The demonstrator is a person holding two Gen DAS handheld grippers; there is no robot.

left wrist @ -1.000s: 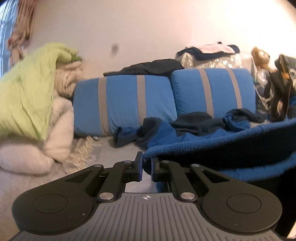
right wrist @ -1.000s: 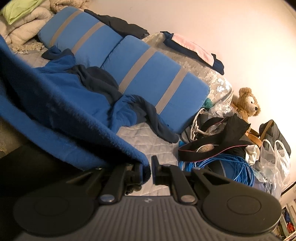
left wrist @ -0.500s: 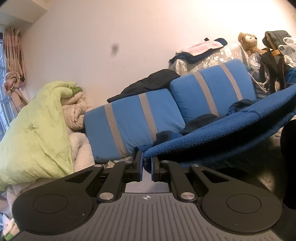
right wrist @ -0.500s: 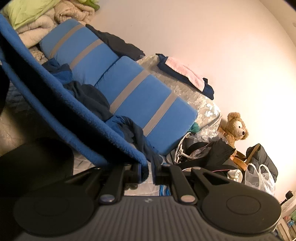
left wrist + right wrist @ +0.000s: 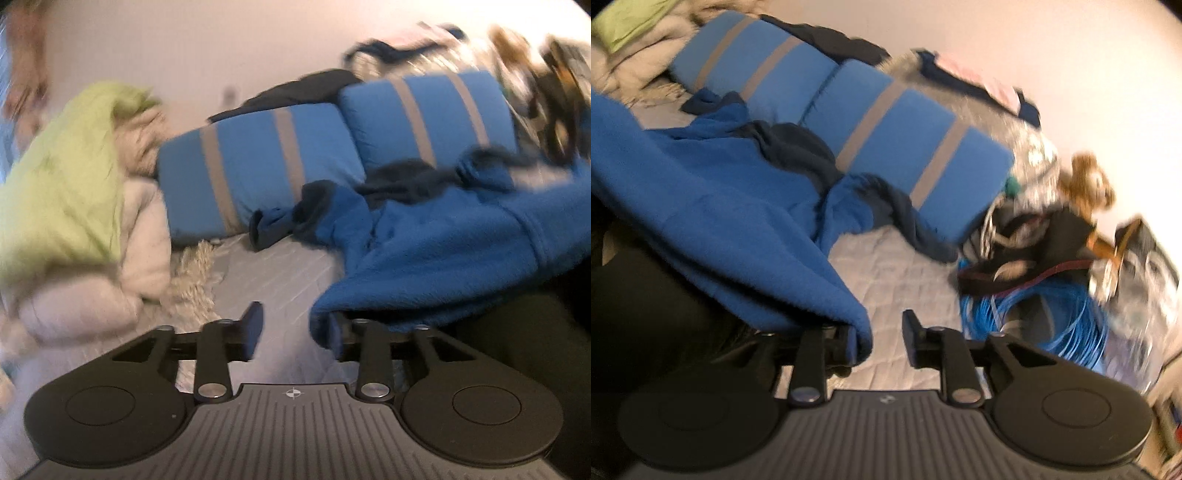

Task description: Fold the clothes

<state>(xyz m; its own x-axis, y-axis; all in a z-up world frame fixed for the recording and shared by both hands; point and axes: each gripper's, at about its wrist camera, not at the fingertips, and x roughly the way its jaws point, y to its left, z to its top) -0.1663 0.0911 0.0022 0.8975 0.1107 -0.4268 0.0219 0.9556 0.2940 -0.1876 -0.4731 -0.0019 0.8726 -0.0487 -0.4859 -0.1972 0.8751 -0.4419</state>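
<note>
A blue fleece garment point(image 5: 436, 251) with dark navy lining lies spread over the grey quilted bed point(image 5: 280, 280). My left gripper point(image 5: 295, 332) is open; the garment's hem drapes over its right finger, the left finger point(image 5: 253, 328) is bare. In the right wrist view the same garment point(image 5: 713, 192) hangs over my open right gripper's point(image 5: 882, 338) left finger; its right finger point(image 5: 911, 338) is bare. Nothing is clamped. Both views are motion-blurred.
Two blue cushions with grey stripes point(image 5: 266, 162) lean on the wall. A green and cream bedding pile point(image 5: 70, 206) sits at left. Right of the bed are a blue cable coil point(image 5: 1045, 314), bags and a teddy bear point(image 5: 1086, 184).
Both grippers opened and let go of the garment's hem. The garment dropped from stretched and lifted to lying on the bed. Both cameras tipped back down.
</note>
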